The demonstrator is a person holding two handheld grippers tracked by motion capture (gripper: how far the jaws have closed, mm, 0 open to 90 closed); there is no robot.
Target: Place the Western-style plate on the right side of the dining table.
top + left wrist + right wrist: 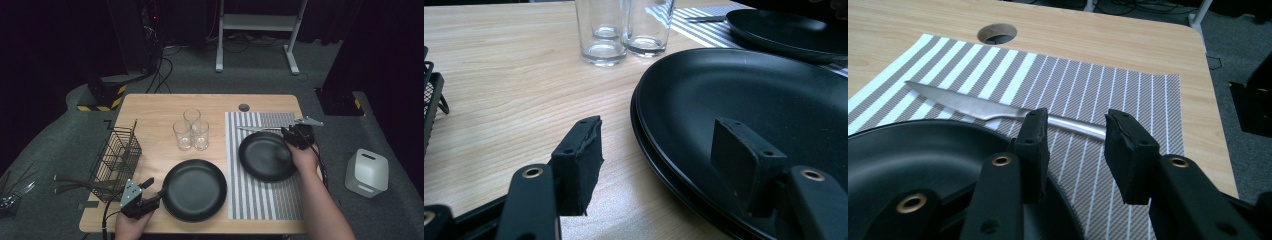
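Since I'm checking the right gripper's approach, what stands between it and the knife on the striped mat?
Nothing visible does. The right gripper hovers with its jaws apart just short of the knife, whose handle end shows through the gap. The plate lies beside and below the jaws, not between them and the knife.

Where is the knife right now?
In the high view the knife lies on the striped placemat at the table's far right, just beyond the right-hand black plate; the right tool hovers over its handle.

Dim surroundings, evenly lit, sharp tabletop
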